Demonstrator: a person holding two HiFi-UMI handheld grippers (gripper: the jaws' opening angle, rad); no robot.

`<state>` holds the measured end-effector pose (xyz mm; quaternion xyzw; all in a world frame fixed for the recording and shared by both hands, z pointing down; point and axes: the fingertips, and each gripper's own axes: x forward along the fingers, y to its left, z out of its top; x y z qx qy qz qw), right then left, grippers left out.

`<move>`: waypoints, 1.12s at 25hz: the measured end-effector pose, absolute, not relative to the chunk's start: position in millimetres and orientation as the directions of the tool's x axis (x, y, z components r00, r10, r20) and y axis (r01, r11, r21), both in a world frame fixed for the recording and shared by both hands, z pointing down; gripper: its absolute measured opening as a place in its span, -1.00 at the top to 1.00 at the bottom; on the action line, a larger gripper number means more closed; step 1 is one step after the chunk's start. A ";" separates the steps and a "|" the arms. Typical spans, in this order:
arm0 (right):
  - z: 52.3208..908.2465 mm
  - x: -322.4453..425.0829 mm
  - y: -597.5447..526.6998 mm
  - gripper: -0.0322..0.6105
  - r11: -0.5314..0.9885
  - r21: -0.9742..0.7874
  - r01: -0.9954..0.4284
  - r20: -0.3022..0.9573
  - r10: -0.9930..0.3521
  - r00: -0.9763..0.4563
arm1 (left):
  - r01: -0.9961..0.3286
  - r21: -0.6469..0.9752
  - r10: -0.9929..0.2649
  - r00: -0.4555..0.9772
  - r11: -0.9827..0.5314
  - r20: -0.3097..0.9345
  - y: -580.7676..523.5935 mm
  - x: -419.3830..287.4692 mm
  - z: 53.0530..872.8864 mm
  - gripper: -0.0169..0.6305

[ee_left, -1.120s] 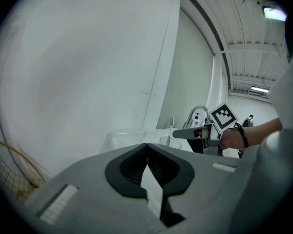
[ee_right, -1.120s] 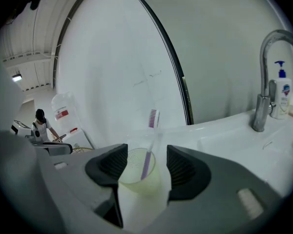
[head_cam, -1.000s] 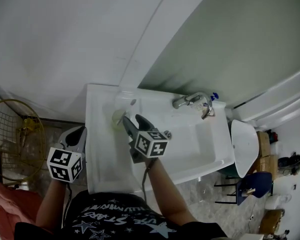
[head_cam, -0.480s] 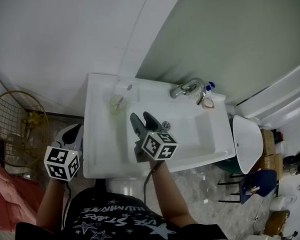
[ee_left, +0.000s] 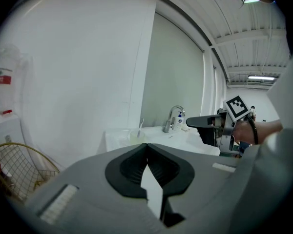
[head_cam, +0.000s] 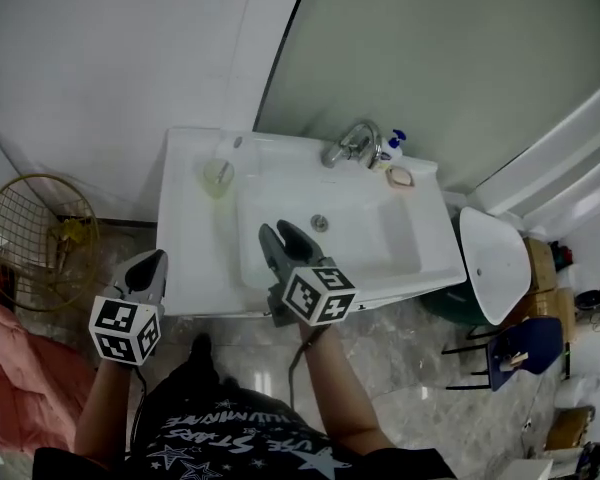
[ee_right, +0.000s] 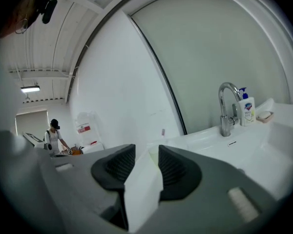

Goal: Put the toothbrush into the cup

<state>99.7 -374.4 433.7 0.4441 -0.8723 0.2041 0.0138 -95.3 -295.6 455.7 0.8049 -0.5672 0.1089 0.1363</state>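
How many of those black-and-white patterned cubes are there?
2. One cube tops the left gripper, lower left; the other cube tops the right gripper, centre. None seems hidden.

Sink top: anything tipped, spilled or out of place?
Nothing stands out. The cup stands upright at the back left corner of the sink with the toothbrush in it; the soap bottle is upright beside the faucet.

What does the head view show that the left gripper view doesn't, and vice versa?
Only the head view: the basin drain, the blue chair and the pink cloth. Only the left gripper view: the ceiling light. Both: the cup holding the toothbrush, the faucet, the soap bottle and the wire basket.
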 end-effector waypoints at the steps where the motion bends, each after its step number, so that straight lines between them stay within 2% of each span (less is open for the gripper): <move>1: 432.0 103.3 -366.2 0.47 0.527 -0.340 -0.779 0.203 -0.768 -0.608 | -0.943 0.095 -0.884 0.333 -0.320 0.329 -288.6 -91.0 454.4 0.92; 6: 431.2 123.9 -328.1 0.82 0.527 -0.340 -0.779 0.202 -0.768 -0.607 | -0.942 0.084 -0.883 0.335 -0.326 0.328 -254.6 -71.1 450.8 0.92; 8: 434.1 131.3 -313.2 0.89 0.528 -0.337 -0.779 0.211 -0.764 -0.609 | -0.942 0.081 -0.884 0.334 -0.326 0.328 -240.9 -63.7 450.5 0.92; 20: 454.6 141.6 -250.4 0.89 0.573 -0.362 -0.735 0.220 -0.714 -0.664 | -0.955 0.057 -0.884 0.290 -0.290 0.367 -164.4 -41.6 462.4 0.92; 28: 457.1 132.2 -238.8 0.89 0.582 -0.369 -0.724 0.218 -0.703 -0.677 | -0.956 0.039 -0.888 0.284 -0.290 0.362 -159.1 -44.9 460.6 0.92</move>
